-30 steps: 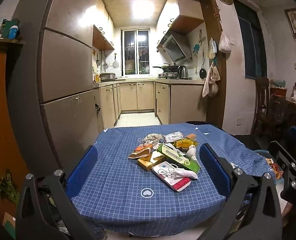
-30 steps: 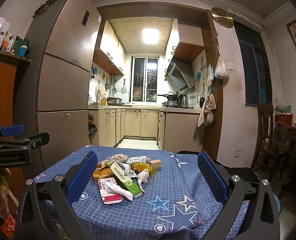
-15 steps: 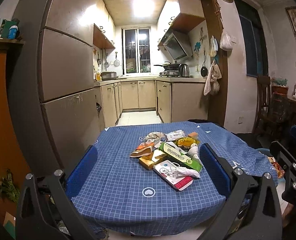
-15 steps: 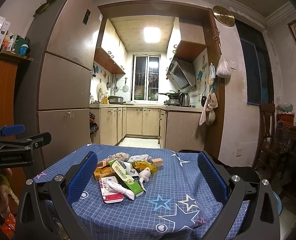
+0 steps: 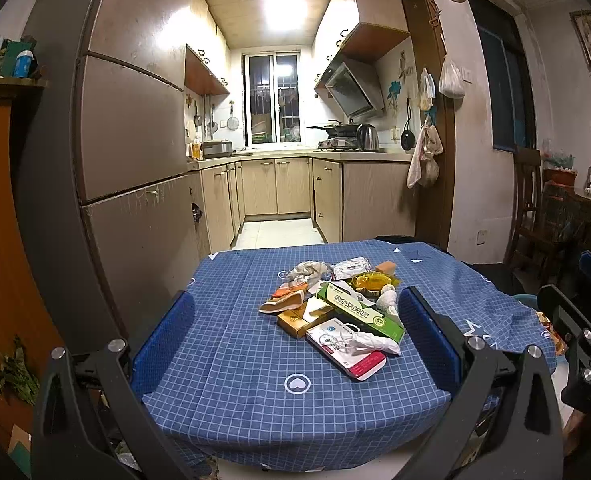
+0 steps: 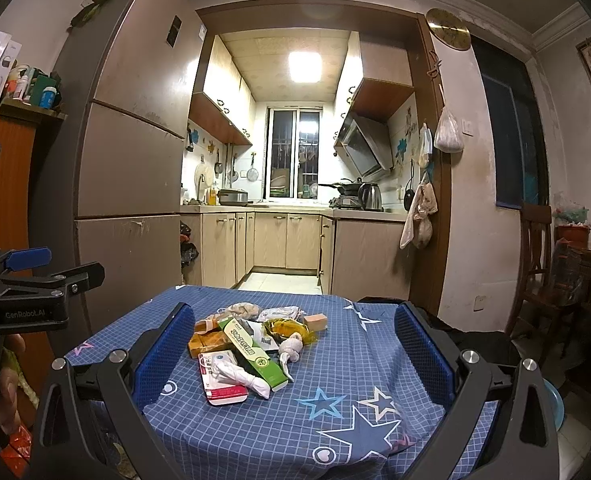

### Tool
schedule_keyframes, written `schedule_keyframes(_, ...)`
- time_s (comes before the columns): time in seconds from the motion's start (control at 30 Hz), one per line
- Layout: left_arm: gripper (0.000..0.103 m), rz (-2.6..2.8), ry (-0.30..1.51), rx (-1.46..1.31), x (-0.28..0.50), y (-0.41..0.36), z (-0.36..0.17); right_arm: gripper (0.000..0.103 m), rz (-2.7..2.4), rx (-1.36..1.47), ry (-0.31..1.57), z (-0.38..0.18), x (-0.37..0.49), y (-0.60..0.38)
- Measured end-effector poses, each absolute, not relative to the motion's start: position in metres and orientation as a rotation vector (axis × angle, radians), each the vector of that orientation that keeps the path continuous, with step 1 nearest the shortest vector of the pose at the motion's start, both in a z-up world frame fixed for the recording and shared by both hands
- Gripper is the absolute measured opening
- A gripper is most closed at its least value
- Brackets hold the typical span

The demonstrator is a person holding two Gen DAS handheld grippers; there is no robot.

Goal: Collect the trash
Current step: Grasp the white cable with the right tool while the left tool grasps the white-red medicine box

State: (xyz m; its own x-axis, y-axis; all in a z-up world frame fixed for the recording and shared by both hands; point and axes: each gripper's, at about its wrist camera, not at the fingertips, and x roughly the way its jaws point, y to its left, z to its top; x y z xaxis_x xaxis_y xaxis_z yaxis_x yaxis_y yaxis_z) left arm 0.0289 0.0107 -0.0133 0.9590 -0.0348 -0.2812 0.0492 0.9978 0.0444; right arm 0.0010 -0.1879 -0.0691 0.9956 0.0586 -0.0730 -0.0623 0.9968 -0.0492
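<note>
Where trash clusters on the table (image 5: 223,360): 1 green carton (image 5: 361,311), 2 wide-spread grippers (image 5: 295,332).

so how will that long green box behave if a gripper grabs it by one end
The green box looks like thin cardboard, so probably light and easily crushed. It lies propped across other trash, so lifting one end may pivot it and drag the twisted white wrapper.

"GenRobot.AI" on the left gripper (image 6: 23,314); box print seems unreadable.

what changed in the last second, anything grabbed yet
Nothing grabbed. Both views tilted slightly, so the trash pile sits a bit lower in frame. The left gripper and right gripper stay open and empty, and the pile on the blue tablecloth is unmoved.
</note>
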Motion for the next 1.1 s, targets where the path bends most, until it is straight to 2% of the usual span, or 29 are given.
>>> schedule_keyframes(0.17, 0.098, -0.050, 0.294, 0.040, 0.032, 0.014, -0.015, 0.099, 0.085, -0.052, 0.100, -0.071, 0.006, -0.189)
schedule_keyframes(0.37, 0.098, -0.034, 0.338, -0.002, 0.066, 0.040, -0.024, 0.098, 0.207, -0.064, 0.258, -0.095, 0.046, -0.200)
schedule_keyframes(0.43, 0.098, -0.049, 0.379, -0.007, 0.088, 0.048, -0.035, 0.094, 0.289, -0.096, 0.342, -0.109, 0.073, -0.196)
schedule_keyframes(0.53, 0.098, -0.092, 0.426, -0.009, 0.110, 0.054, -0.051, 0.074, 0.430, -0.168, 0.443, -0.133, 0.113, -0.180)
schedule_keyframes(0.57, 0.098, -0.112, 0.448, -0.010, 0.120, 0.058, -0.060, 0.064, 0.464, -0.198, 0.472, -0.142, 0.127, -0.173)
schedule_keyframes(0.6, 0.098, -0.133, 0.467, -0.012, 0.127, 0.061, -0.067, 0.061, 0.490, -0.227, 0.501, -0.149, 0.141, -0.167)
schedule_keyframes(0.83, 0.098, -0.278, 0.635, -0.076, 0.175, 0.074, -0.118, 0.061, 0.632, -0.315, 0.658, -0.199, 0.242, -0.132)
schedule_keyframes(1.0, 0.098, -0.337, 0.693, -0.104, 0.194, 0.068, -0.135, 0.061, 0.736, -0.251, 0.752, -0.207, 0.280, -0.131)
schedule_keyframes(1.03, 0.098, -0.346, 0.705, -0.110, 0.197, 0.066, -0.138, 0.058, 0.750, -0.227, 0.778, -0.208, 0.285, -0.131)
schedule_keyframes(1.1, 0.098, -0.354, 0.721, -0.118, 0.204, 0.061, -0.143, 0.047, 0.760, -0.204, 0.807, -0.209, 0.289, -0.131)
